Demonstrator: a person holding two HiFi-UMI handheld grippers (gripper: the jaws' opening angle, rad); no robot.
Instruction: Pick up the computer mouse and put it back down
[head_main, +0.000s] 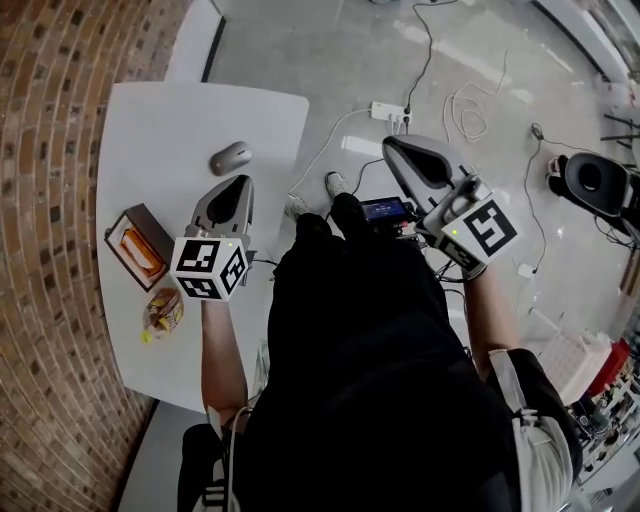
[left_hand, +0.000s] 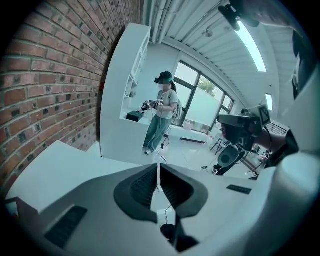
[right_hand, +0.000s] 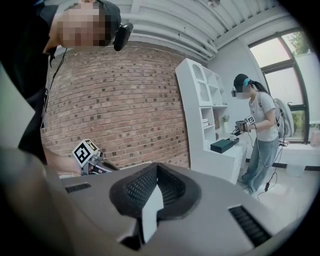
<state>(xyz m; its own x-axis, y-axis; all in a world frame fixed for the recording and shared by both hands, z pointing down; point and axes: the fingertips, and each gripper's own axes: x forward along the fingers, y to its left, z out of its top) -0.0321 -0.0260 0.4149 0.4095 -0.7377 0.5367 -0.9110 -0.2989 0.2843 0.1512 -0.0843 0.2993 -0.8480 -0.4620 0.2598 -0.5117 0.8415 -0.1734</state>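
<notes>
Head view: computer mouse (head_main: 231, 157) lay on white table (head_main: 160, 125), in the table's far half, w/ nothing touching it. L gripper (head_main: 238, 184) hung over table's middle, just short of the mouse; jaws were closed, nothing btwn them. R gripper (head_main: 393, 148) was off table's right edge, jaws together, empty. Orange box (head_main: 138, 247) & snack pack (head_main: 163, 310) sat at table's left side.

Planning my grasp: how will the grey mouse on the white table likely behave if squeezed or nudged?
The small grey rounded computer mouse looks like hard plastic, so probably stiff when squeezed. Its smooth domed shell may slip under a pinch. It lies flat on the white table, no cable visible, so a nudge would likely slide it, not roll it.
</notes>
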